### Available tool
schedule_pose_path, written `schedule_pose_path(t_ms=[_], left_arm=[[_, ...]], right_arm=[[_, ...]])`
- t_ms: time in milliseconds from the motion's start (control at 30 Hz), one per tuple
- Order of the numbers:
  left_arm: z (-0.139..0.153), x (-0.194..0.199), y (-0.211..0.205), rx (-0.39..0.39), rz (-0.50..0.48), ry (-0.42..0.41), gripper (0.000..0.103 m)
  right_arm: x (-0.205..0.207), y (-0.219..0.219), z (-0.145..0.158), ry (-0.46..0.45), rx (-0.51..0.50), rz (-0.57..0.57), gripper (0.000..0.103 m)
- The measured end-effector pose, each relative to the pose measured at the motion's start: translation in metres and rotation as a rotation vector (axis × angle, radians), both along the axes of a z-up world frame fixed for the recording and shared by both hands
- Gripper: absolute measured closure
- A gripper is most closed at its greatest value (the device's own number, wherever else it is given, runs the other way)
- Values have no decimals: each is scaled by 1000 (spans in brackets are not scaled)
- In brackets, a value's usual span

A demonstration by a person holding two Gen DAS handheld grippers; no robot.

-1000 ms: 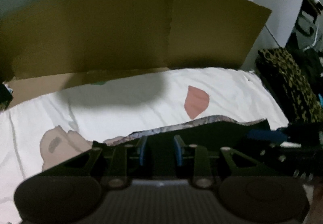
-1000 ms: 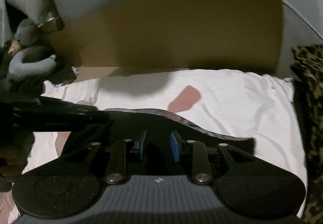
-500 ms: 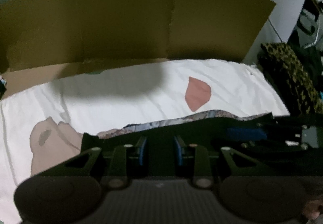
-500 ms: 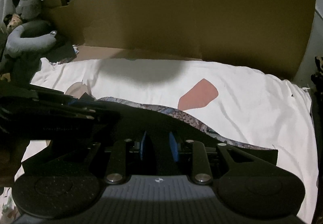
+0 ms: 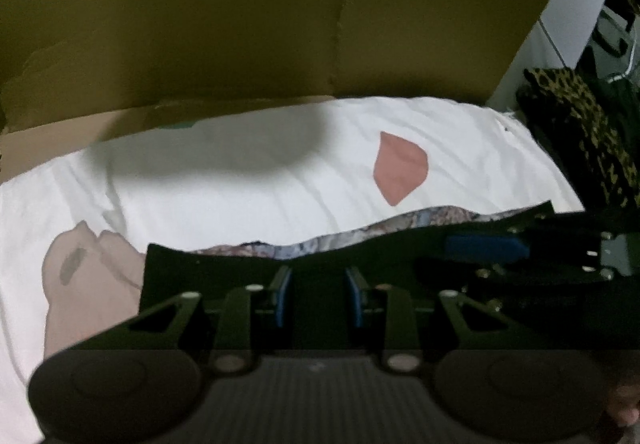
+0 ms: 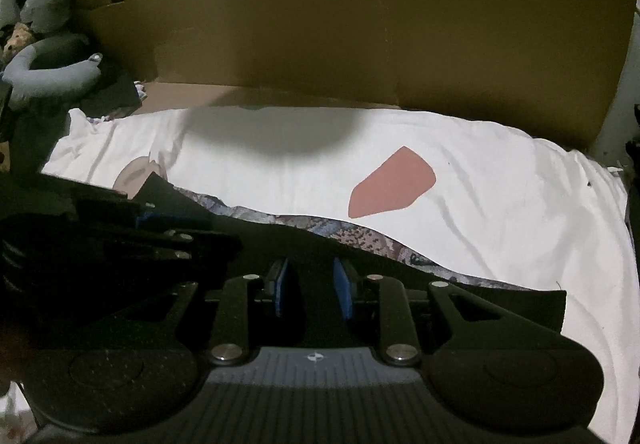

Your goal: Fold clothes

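A black garment (image 5: 180, 264) with a patterned inner side (image 5: 340, 244) hangs over a white sheet (image 5: 240, 184) that bears pink patches (image 5: 400, 168). My left gripper (image 5: 320, 284) is shut on the garment's edge, with dark cloth between its blue pads. To its right, my right gripper (image 5: 486, 248) comes in sideways along the same edge. In the right wrist view my right gripper (image 6: 310, 284) is likewise shut on the black garment (image 6: 360, 248), and my left gripper (image 6: 148, 220) shows at the left. The cloth's lower part is hidden behind the grippers.
A tall brown cardboard wall (image 5: 240, 24) stands behind the white sheet (image 6: 500, 204). A leopard-print fabric (image 5: 580, 124) lies at the sheet's right end. A grey plush toy (image 6: 48, 64) sits at the far left. A fingertip shows at the bottom right corner of the left wrist view.
Both grippers have sunk a little toward the sheet with the black garment held between them. The right gripper has also shifted sideways, and more of the sheet shows around the garment.
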State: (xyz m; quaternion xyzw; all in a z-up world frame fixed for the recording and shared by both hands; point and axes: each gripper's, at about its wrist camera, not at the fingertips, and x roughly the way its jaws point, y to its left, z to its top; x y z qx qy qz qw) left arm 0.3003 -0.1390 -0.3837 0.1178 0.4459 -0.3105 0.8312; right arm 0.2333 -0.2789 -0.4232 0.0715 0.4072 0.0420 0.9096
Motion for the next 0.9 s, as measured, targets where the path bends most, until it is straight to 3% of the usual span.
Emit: schedule_pose_path(t_ms=[433, 667, 900], left_arm=[[-7, 3, 1, -29, 26, 15, 71], [-9, 2, 0, -30, 45, 12, 71], [-6, 6, -6, 2, 49, 28, 71]], right_arm=[[-4, -1, -6, -33, -14, 23, 72], [10, -4, 2, 35, -13, 43, 72], [7, 4, -1, 15, -60, 54, 72]])
